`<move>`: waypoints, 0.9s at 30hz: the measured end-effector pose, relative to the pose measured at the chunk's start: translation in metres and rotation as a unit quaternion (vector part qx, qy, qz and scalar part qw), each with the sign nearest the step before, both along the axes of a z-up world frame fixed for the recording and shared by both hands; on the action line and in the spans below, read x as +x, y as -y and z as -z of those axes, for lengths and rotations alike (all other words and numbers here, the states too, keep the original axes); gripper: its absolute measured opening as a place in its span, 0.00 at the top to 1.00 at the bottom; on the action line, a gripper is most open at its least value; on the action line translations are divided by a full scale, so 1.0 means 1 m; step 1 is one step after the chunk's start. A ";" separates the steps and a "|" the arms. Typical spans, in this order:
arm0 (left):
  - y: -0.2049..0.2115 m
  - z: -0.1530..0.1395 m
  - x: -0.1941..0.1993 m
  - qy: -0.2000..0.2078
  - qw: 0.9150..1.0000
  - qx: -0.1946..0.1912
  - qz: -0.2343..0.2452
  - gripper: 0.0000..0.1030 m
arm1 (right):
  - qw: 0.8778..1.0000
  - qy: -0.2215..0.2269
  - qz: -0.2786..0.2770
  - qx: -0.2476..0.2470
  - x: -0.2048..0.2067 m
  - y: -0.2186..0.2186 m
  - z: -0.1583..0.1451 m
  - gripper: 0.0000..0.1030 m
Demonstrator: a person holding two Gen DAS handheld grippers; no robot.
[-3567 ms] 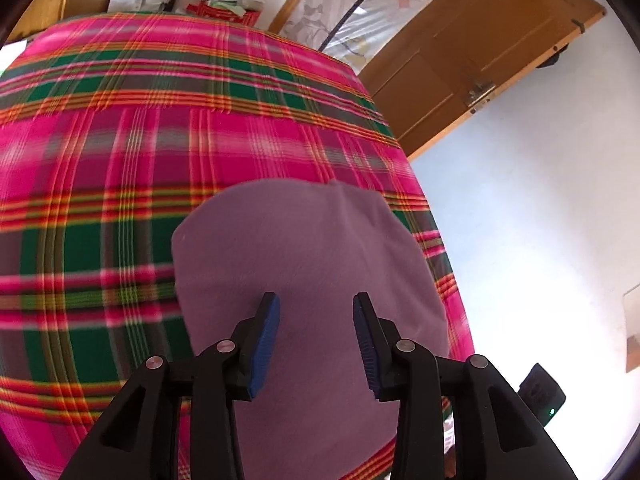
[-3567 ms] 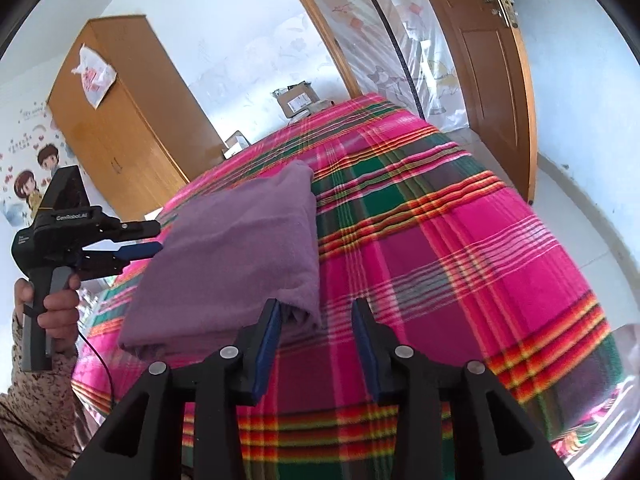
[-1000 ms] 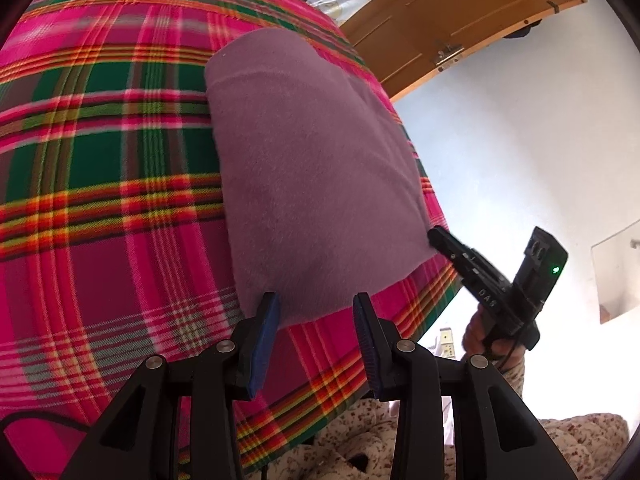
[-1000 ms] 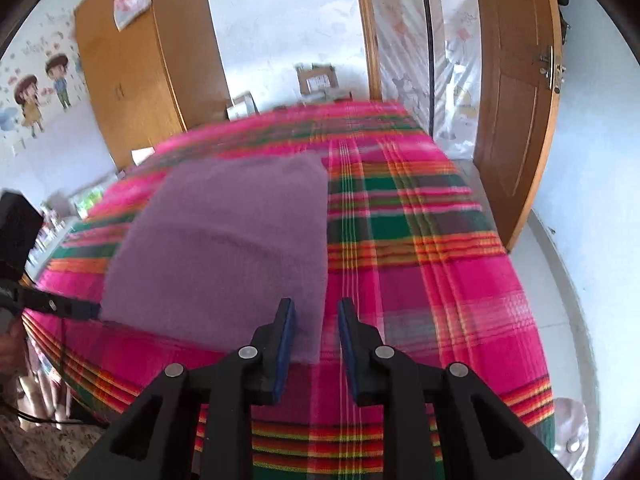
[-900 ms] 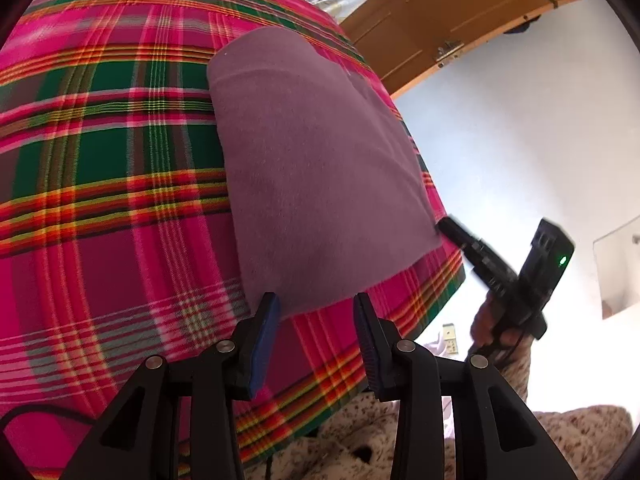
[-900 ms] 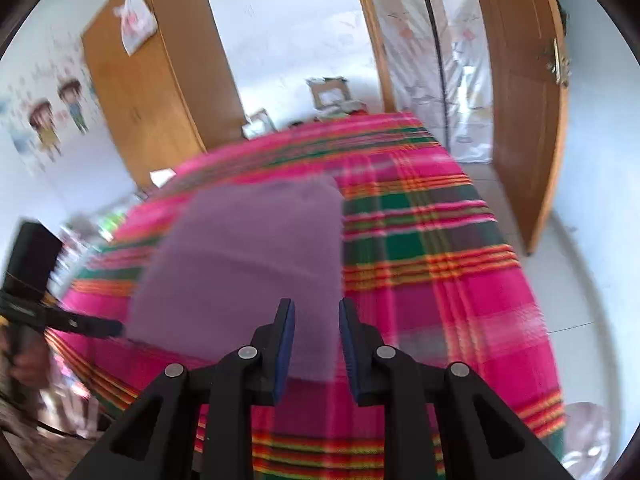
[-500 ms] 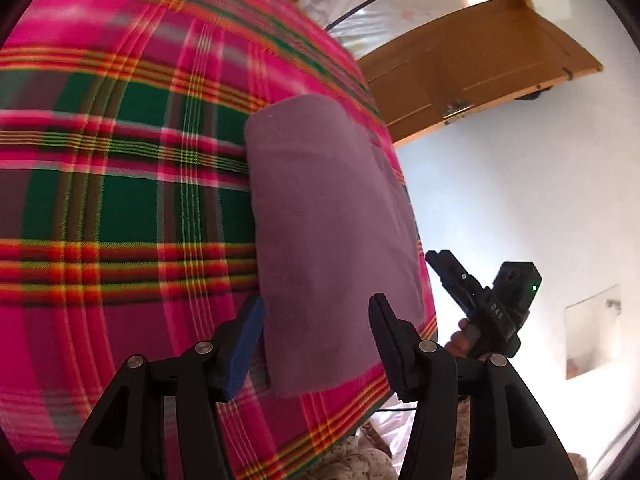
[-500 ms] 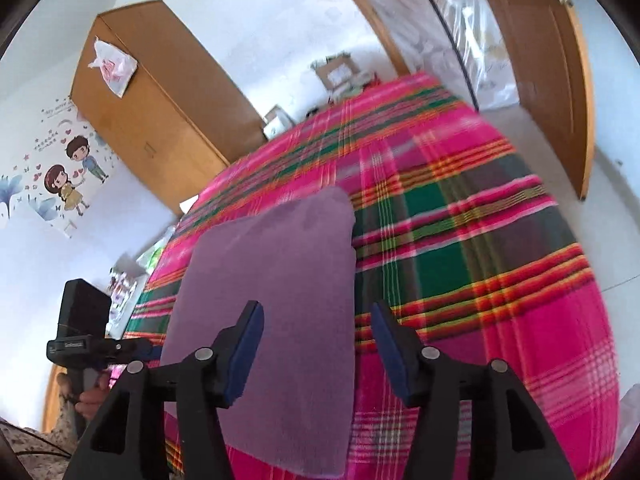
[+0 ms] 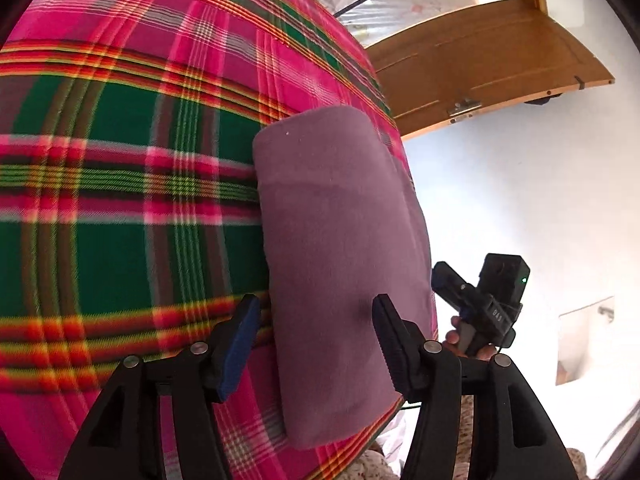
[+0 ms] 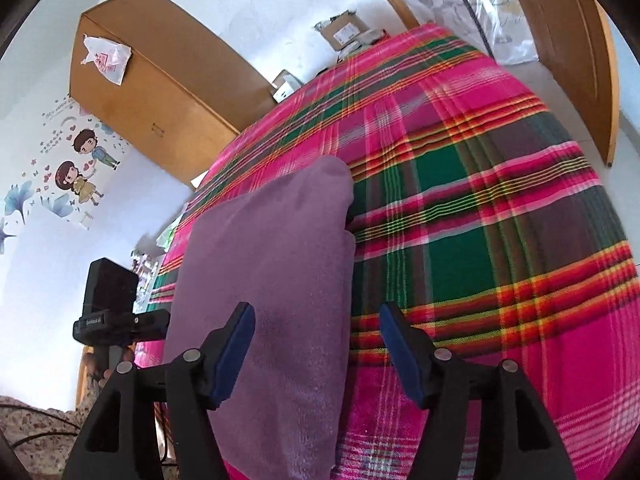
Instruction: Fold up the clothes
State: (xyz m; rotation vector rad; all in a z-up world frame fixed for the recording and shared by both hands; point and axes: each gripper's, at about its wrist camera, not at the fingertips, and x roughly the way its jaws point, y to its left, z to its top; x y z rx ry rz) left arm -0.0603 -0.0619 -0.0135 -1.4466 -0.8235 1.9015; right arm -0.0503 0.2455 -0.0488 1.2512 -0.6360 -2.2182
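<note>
Near the bed's near edge, toward one of its near corners, a purple garment (image 9: 340, 248) is seen lying flat on the plaid bedspread (image 9: 120, 160) as a long, neat, doubled rectangle; its rounded folded side is turned toward the middle of the bed, and a second layer shows along its outer side in the left wrist view. The left gripper (image 9: 316, 344) is held above the garment's near end with its jaws spread wide and nothing between them; the right gripper (image 10: 316, 344) is likewise parted and empty, poised over the garment's near end from the other side (image 10: 280, 280).

The garment is already found folded lengthwise, so two readings are fitted: a further fold across its length may be intended, or the folding may be complete and the grippers are merely being drawn away; which one holds cannot be settled from these views.

If another fold is meant, it would be done well in this way: the two near corners should be pinched evenly, one by each gripper, with all layers caught together so that none slips loose; the end should be lifted only slightly and carried straight toward the far end, both grippers kept level so that the edges meet squarely; the soft fleece is judged likely to sag and drag on the bedspread, so the cloth should be kept lightly taut between the grippers; release should be made only once the edges lie aligned.
</note>
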 end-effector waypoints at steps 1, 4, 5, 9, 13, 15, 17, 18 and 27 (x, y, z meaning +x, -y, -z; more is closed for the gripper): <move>0.000 0.001 -0.002 0.002 1.000 0.002 0.002 0.41 | 1.000 0.002 -0.003 -0.001 -0.002 0.001 0.001 0.37; 0.000 0.002 -0.005 0.006 1.000 0.011 0.008 0.41 | 1.000 0.005 -0.012 -0.005 -0.005 0.000 0.002 0.36; 0.000 0.002 -0.006 0.007 1.000 0.013 0.011 0.41 | 1.000 0.008 -0.016 -0.007 -0.005 -0.001 0.002 0.36; 0.003 0.003 -0.009 0.013 0.999 0.024 0.022 0.41 | 0.999 0.021 -0.036 -0.010 -0.011 -0.002 0.002 0.36; 0.007 0.003 -0.011 0.020 0.999 0.033 0.035 0.41 | 0.998 0.026 -0.052 -0.016 -0.017 0.002 0.002 0.36; 0.008 0.004 -0.013 0.022 0.998 0.038 0.040 0.40 | 0.998 0.029 -0.057 -0.030 -0.019 0.002 0.004 0.36; 0.010 0.005 -0.012 0.022 0.998 0.043 0.042 0.40 | 0.997 0.033 -0.063 -0.043 -0.022 0.004 0.006 0.36; 0.011 0.006 -0.011 0.022 0.998 0.044 0.044 0.40 | 0.996 0.035 -0.067 -0.046 -0.022 0.006 0.006 0.36; 0.022 0.010 0.002 0.028 0.995 0.048 0.079 0.37 | 0.992 0.033 -0.112 -0.056 -0.017 0.027 -0.001 0.23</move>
